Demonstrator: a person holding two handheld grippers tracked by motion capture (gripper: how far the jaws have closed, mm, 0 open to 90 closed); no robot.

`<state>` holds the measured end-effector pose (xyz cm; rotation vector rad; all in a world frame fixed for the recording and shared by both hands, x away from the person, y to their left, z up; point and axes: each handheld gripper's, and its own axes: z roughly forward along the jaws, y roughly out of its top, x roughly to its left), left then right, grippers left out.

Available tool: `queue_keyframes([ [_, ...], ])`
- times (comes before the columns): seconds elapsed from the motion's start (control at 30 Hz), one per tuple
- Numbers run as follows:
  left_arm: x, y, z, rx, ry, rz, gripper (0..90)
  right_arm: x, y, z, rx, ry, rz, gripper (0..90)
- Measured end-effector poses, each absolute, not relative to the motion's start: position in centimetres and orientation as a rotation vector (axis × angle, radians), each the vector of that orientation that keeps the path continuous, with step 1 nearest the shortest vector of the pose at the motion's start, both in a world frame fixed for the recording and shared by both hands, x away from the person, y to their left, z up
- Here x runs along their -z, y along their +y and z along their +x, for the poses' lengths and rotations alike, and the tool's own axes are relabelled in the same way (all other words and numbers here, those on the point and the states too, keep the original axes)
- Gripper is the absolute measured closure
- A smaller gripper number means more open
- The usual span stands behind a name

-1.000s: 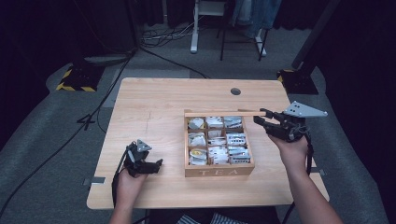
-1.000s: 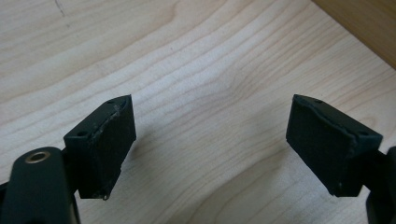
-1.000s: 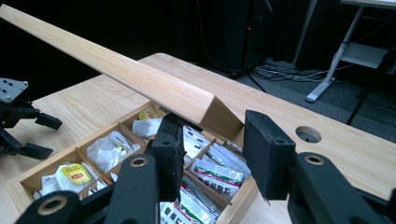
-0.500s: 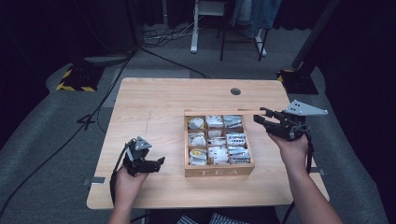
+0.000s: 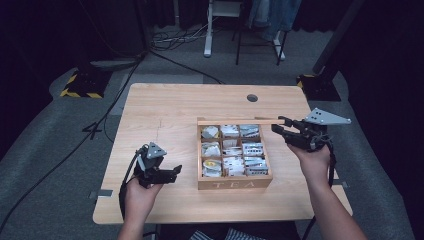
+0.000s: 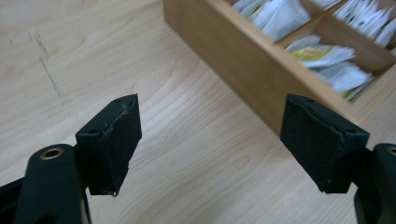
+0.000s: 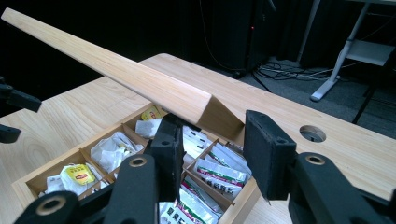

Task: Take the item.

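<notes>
A wooden tea box (image 5: 235, 183) marked TEA sits right of the table's middle, its compartments full of tea bags (image 5: 232, 150). Its lid (image 5: 235, 121) stands raised over the far side. My right gripper (image 5: 279, 125) is shut on the lid's right end; in the right gripper view the lid (image 7: 116, 65) slants up to the left from between the jaws of that gripper (image 7: 212, 140). My left gripper (image 5: 176, 173) hovers above the table left of the box, open. Its jaws have just been closing a little, with nothing between them (image 6: 233, 135). The box wall (image 6: 243, 70) lies just ahead of it.
A round cable hole (image 5: 252, 98) is in the tabletop (image 5: 165, 115) behind the box. A faint pencil mark (image 6: 49, 74) crosses the wood near the left gripper. Desk legs (image 5: 207, 30) and cables stand on the floor beyond the table.
The left hand has lifted its gripper off the table and eased toward the box. The right hand and the raised lid have kept still.
</notes>
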<state>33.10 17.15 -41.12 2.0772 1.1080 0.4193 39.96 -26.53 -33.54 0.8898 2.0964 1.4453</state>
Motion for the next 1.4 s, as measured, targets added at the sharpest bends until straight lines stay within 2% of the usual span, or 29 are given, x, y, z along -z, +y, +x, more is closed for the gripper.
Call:
queue_keyframes([
  [0.23, 39.0, 14.9, 32.2, -0.428, 0.999, 2.092, 22.8, 33.5, -26.5, 40.0, -1.444, 2.093, 0.888, 58.3],
  [0.6, 37.5, 11.6, 32.0, -0.354, 0.870, 2.103, 24.5, 33.5, -26.5, 40.0, -1.442, 2.094, 0.887, 58.3],
  [1.4, 37.7, 4.2, 34.1, -0.194, 0.718, 2.101, 25.9, 33.5, -26.5, 40.0, -1.443, 2.094, 0.885, 58.3],
])
